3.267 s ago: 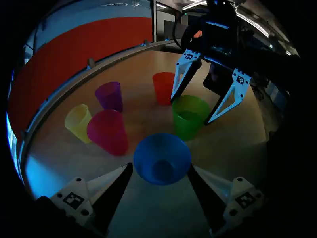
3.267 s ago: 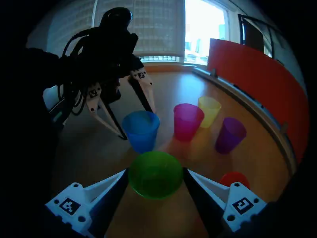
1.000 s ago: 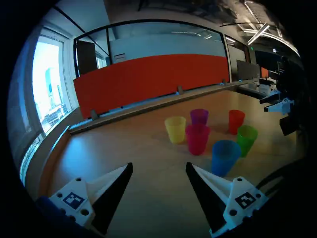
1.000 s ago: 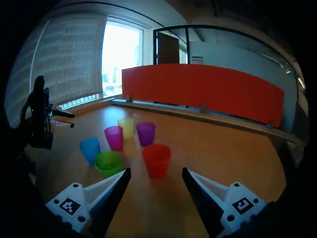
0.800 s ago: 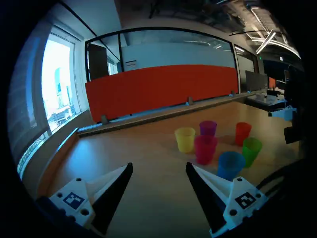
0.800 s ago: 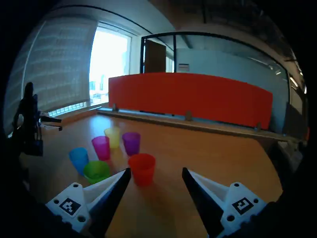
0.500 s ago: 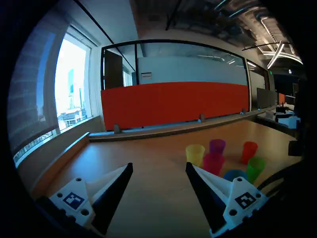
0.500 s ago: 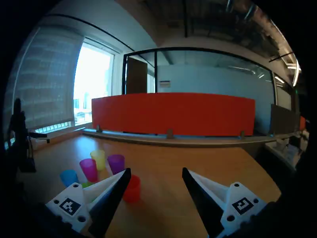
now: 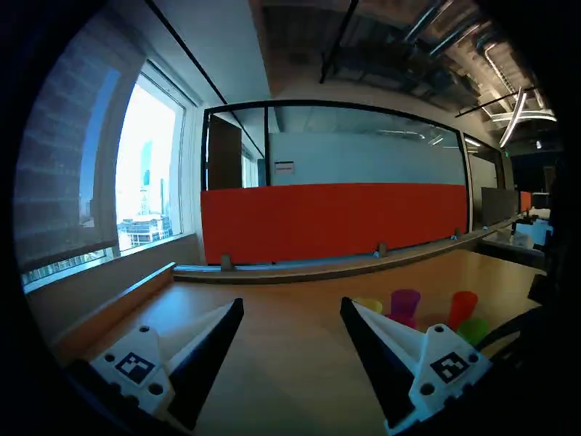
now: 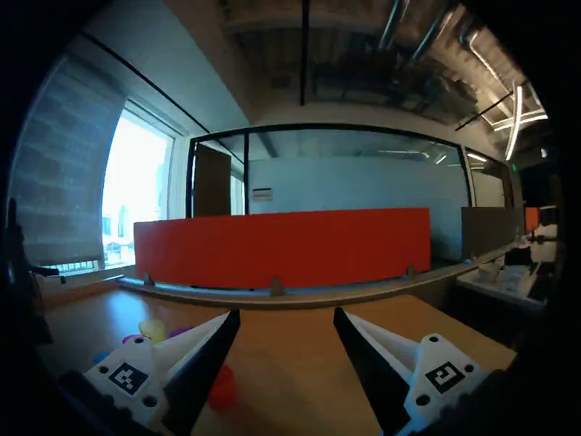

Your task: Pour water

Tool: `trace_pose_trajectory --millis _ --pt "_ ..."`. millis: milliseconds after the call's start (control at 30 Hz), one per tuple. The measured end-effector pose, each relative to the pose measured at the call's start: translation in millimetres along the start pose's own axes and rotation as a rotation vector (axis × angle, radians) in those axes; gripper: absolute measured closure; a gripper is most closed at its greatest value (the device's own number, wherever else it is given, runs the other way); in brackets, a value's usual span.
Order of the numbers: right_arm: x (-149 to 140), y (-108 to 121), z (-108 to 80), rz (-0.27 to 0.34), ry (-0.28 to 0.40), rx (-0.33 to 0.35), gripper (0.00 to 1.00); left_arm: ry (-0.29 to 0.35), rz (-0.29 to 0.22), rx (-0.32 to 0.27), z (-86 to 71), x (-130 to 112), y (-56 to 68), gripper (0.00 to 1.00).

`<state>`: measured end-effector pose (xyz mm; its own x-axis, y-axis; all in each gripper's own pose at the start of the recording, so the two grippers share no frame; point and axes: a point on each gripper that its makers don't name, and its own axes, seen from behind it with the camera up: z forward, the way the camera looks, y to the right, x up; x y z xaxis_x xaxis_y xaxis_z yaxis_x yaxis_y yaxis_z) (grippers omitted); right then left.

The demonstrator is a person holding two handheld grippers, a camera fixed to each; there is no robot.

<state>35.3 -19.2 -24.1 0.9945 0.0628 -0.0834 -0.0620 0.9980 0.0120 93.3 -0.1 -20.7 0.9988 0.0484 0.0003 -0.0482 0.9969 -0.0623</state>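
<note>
Both grippers are raised and level above a wooden table. My left gripper is open with nothing between its fingers. Low to its right stand a yellow cup, a purple cup, a red cup and a green cup, partly hidden behind the right finger. My right gripper is open and holds nothing. Beside and behind its left finger I see the yellow cup, a blue cup and the red cup.
A long red partition runs along the table's far edge, with a glass wall behind it. A bright window is at the left, above a wooden ledge. Desks with clutter stand far right.
Earlier the left gripper stood around the blue cup and the right around the green cup. Both have drawn back and tilted up, and the cups have sunk to the bottom of each view.
</note>
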Motion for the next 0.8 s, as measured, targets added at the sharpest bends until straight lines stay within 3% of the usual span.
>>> trace_pose_trajectory --millis 267,567,800 --pt "-2 9 -1.4 0.027 0.025 -0.041 0.00 0.011 -0.030 -0.005 3.4 -4 10.5 0.00" --pt "-15 7 2.2 0.070 0.017 -0.030 0.01 0.046 -0.047 -0.003 4.5 -5 24.0 0.00" --pt "-33 6 2.9 0.056 -0.010 -0.035 0.00 0.081 -0.033 0.028 5.1 -8 27.8 0.00"
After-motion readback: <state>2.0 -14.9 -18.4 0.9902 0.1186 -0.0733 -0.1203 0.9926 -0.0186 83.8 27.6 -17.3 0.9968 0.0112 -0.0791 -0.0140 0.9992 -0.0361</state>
